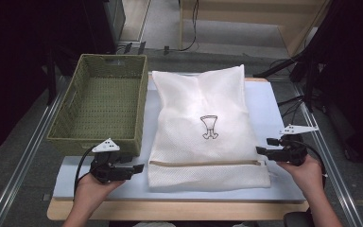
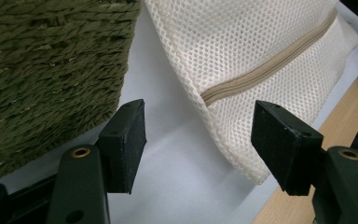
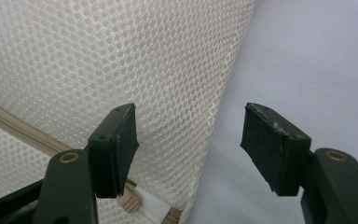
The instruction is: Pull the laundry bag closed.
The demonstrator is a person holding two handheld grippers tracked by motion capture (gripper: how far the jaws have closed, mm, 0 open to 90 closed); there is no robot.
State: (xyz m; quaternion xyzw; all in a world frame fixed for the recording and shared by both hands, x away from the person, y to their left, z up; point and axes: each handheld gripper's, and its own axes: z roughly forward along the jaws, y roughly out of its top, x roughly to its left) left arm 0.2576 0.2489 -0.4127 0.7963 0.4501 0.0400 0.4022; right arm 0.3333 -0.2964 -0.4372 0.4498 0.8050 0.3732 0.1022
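Limp, light mesh laundry bag [image 1: 203, 127] on bench [image 1: 274, 113]; both tongs [image 1: 139, 167] [image 1: 262, 146] apart, unloaded; best pinched at zipper-end corners.

Left gripper [image 1: 139, 168] and right gripper [image 1: 261, 145]: jaws apart, gripping nothing.

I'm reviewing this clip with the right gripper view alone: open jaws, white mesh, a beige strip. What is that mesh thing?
Observer: A white mesh bag, lying flat on a pale blue mat, with a small dark drawing at its middle.
Operator: Where is the other hand-held gripper?
Observer: The left hand-held gripper is at the bag's other near corner. Its jaws are open and its pads are not touching the mesh.
Operator: Anything else on the table?
Observer: A green woven basket stands to the left of the bag, and it looks empty inside.
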